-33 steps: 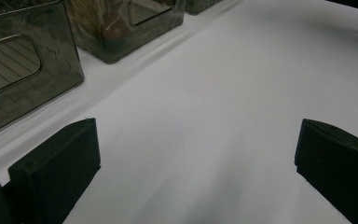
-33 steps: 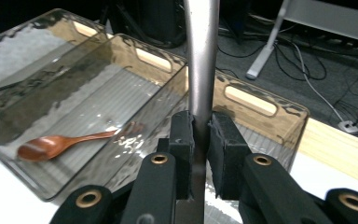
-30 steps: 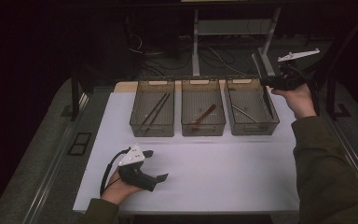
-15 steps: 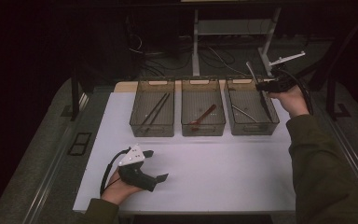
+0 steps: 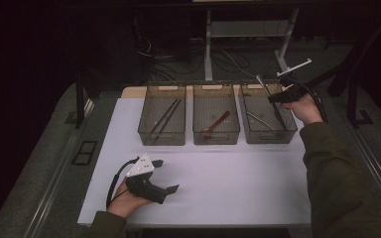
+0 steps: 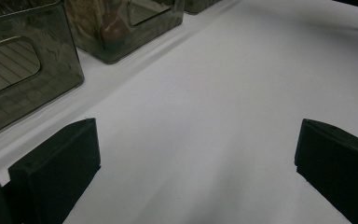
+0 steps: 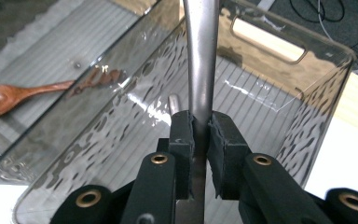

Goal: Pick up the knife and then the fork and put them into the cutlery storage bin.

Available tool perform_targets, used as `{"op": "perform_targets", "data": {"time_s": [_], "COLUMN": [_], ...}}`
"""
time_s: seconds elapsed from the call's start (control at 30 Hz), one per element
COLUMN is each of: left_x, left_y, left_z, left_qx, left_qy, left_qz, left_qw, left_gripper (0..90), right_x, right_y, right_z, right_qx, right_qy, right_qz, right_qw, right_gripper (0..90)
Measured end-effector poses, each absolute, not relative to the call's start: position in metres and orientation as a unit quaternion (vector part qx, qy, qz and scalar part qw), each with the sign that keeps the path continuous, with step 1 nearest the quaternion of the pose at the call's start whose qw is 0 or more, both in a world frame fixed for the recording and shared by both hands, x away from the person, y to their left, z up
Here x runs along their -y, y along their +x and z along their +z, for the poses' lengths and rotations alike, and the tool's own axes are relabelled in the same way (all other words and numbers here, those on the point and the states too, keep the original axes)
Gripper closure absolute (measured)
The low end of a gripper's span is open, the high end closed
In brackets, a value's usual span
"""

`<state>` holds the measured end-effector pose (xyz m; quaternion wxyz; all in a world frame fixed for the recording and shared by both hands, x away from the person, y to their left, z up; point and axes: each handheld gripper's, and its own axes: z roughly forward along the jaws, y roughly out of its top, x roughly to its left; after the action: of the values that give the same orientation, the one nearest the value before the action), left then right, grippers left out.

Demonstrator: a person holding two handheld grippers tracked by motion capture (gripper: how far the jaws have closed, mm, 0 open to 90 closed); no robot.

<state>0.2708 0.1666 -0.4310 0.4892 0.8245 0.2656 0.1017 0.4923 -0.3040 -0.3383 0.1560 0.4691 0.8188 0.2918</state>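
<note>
- Gripping a slim, smooth metal utensil (image 7: 200,60) by its flat handle, the right tool (image 7: 200,135) has its padded black jaws clamped tight on the steel above the right-hand bin (image 5: 292,130), near the bench's far right corner; in the high view the utensil (image 5: 263,85) slants up over the bin's far rim.
- Resting near the bench's front edge, the left tool (image 5: 161,174) has its blocky black jaws spread wide apart over bare white surface, nothing between them.
- Lining the far edge of the matt white bench (image 5: 238,188) are three smoky, see-through plastic bins with ribbed floors and cut-out handles.
- A second metal utensil (image 5: 259,120) lies in the right-hand bin.
- A reddish wooden spoon (image 5: 216,125) lies in the middle bin (image 5: 216,140).
- Dark chopsticks (image 5: 164,118) lie slantwise in the left-hand bin (image 5: 161,140).
</note>
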Motion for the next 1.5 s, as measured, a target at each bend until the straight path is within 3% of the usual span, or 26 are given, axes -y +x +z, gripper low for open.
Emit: {"op": "perform_targets", "data": {"time_s": [1.03, 1.5], "left_x": [-0.166, -0.167], "left_y": [0.27, 0.271], "left_z": [-0.431, -0.431], "left_qx": [-0.264, -0.266], "left_qy": [0.825, 0.825], "left_qz": [0.101, 0.101], "left_qw": [0.489, 0.488], "left_gripper": [0.0, 0.0], "right_x": [0.293, 0.305], "right_y": [0.505, 0.493], "right_z": [-0.368, -0.361], "right_qx": [-0.827, -0.802], "right_qy": [0.48, 0.481], "right_qz": [0.266, 0.33], "right_qw": [0.122, 0.128], "right_gripper": [81.1, 52.1]}}
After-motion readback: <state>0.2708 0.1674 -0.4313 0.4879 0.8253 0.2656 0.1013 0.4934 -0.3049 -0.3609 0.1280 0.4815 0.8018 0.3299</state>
